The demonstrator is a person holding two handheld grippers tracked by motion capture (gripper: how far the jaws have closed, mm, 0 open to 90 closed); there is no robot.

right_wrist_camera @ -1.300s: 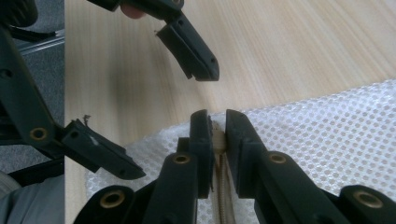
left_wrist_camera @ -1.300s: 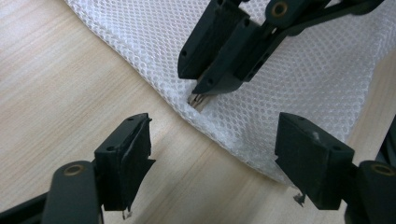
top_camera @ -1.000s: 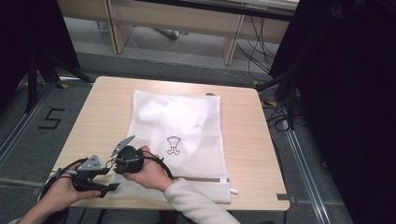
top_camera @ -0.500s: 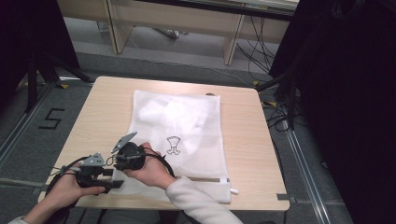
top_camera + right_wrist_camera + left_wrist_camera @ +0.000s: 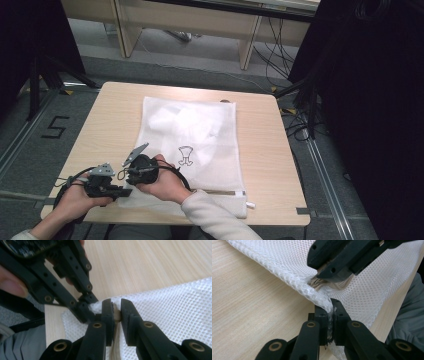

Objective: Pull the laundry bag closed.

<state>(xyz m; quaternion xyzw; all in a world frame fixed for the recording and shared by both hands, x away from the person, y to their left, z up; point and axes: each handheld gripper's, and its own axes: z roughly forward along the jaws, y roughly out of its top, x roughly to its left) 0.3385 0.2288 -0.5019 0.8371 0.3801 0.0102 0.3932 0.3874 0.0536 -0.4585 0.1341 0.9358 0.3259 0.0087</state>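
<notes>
Left gripper (image 5: 330, 311) fingers clamped on mesh bag (image 5: 200, 135) corner edge, anchoring it; right gripper (image 5: 117, 308) fingers nearly closed, apparently pinching the adjacent layer to part the opening.

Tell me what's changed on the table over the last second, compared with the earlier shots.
Very little. The left claw has slid slightly toward the table's near edge; the right claw has barely shifted. Both stay together at the near left corner of the white mesh bag, each shut on its edge, as the gripper views show. The bag lies flat where it was, its printed mark and zipper end unmoved.
</notes>
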